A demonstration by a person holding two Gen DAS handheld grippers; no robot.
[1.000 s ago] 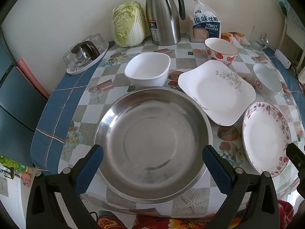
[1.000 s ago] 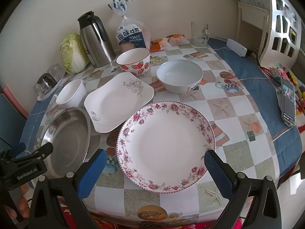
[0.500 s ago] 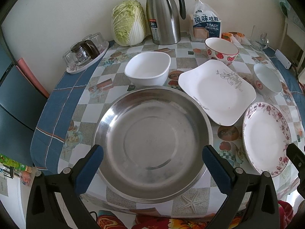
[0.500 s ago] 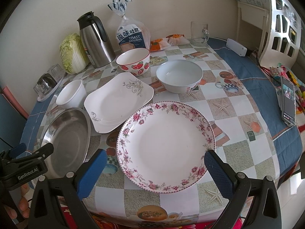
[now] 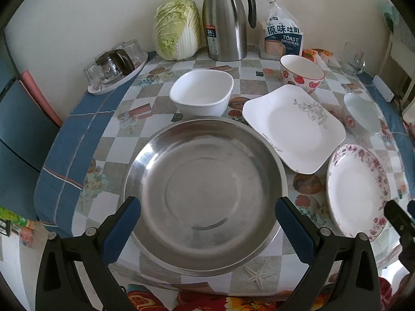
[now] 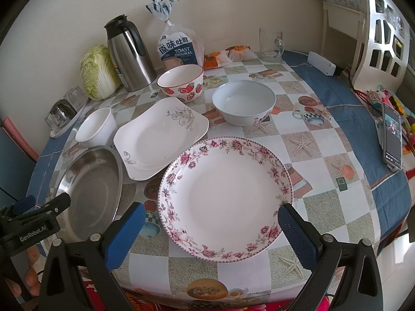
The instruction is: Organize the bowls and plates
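A wide steel pan (image 5: 205,194) sits at the table's near left, and my left gripper (image 5: 207,223) hovers open over its near rim. A floral round plate (image 6: 225,197) lies at the near middle; my right gripper (image 6: 212,230) is open above its near edge. Behind them rest a white square plate (image 6: 160,134), a white square bowl (image 5: 202,92), a strawberry bowl (image 6: 181,83) and a pale blue bowl (image 6: 243,102). Nothing is held. The left gripper (image 6: 33,223) also shows at the right wrist view's lower left.
Along the wall stand a cabbage (image 5: 177,35), a steel thermos jug (image 5: 224,16), a toast bag (image 5: 284,36), a glass mug (image 6: 269,44) and a tray of glasses (image 5: 116,67). A phone (image 6: 393,136) lies at the table's right edge, with a white chair (image 6: 378,26) beyond.
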